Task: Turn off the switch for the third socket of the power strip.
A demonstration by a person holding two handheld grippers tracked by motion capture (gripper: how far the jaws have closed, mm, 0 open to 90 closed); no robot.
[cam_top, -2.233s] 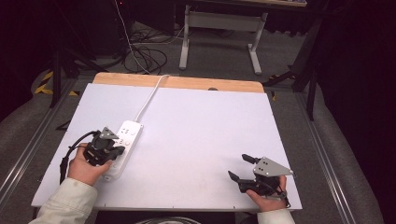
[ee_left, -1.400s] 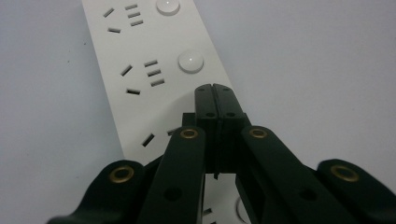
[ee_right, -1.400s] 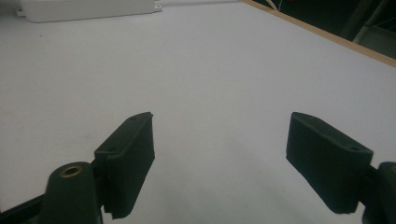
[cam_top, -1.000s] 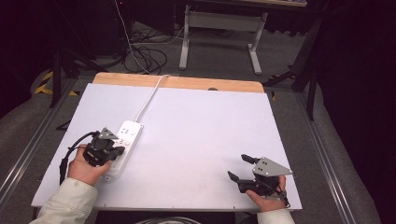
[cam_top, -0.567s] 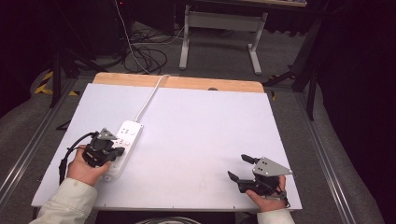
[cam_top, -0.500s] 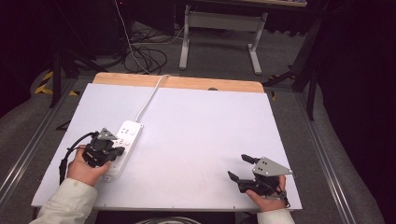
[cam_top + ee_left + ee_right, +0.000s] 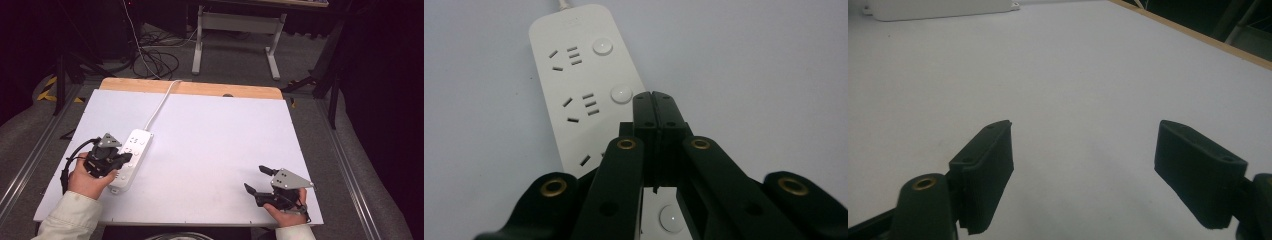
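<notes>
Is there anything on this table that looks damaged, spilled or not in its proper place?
Nothing stands out. The white power strip lies flat on the table, angled, looking intact, with its cable running off the far edge. The left gripper is shut above it; the right gripper is open over bare table.

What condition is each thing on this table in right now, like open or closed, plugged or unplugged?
Left gripper: jaws shut together, empty, held over the power strip beside its middle button.
Right gripper: jaws wide open, empty, over bare table.
Power strip: lying flat, nothing plugged into the sockets that show, its cord running off the far edge.
</notes>
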